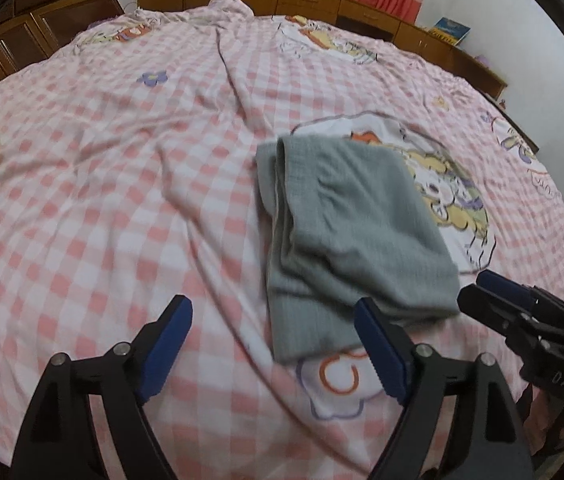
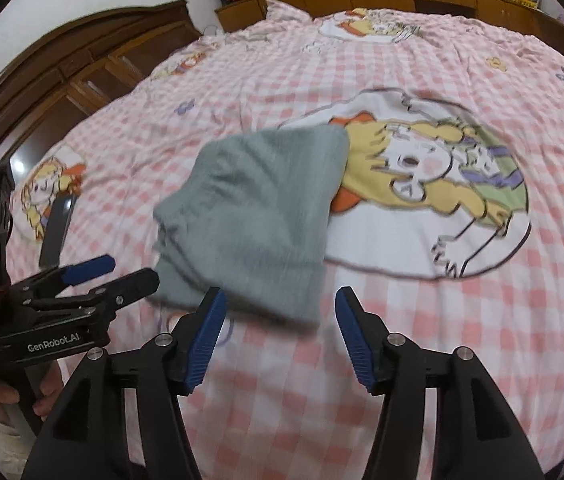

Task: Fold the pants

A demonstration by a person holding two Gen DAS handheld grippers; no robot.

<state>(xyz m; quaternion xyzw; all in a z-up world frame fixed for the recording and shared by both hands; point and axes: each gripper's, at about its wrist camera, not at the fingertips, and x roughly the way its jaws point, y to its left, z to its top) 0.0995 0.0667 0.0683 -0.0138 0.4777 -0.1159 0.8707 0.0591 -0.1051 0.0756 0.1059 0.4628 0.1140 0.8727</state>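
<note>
The grey-green pants [image 1: 345,224] lie folded into a thick rectangular bundle on the pink checked bed cover [image 1: 102,184]; the right wrist view shows the pants [image 2: 258,208] at its centre. My left gripper [image 1: 274,312] stands open just short of the bundle's near edge, its blue pads wide apart and pressing on nothing. My right gripper [image 2: 280,296] is open too, a little in front of the bundle's near right corner, with only bed cover between its pads. Each gripper shows in the other's view: the right gripper [image 1: 477,288] beside the pants' right corner, the left gripper [image 2: 132,270] at their left edge.
A dark flat phone-like slab [image 2: 56,232] lies on the cover left of the pants. A dark wooden headboard [image 2: 82,60] bounds the bed's left side, and low wooden cabinets [image 1: 301,0] with red curtains line the far side. A person's hand [image 2: 48,392] holds the left gripper's handle.
</note>
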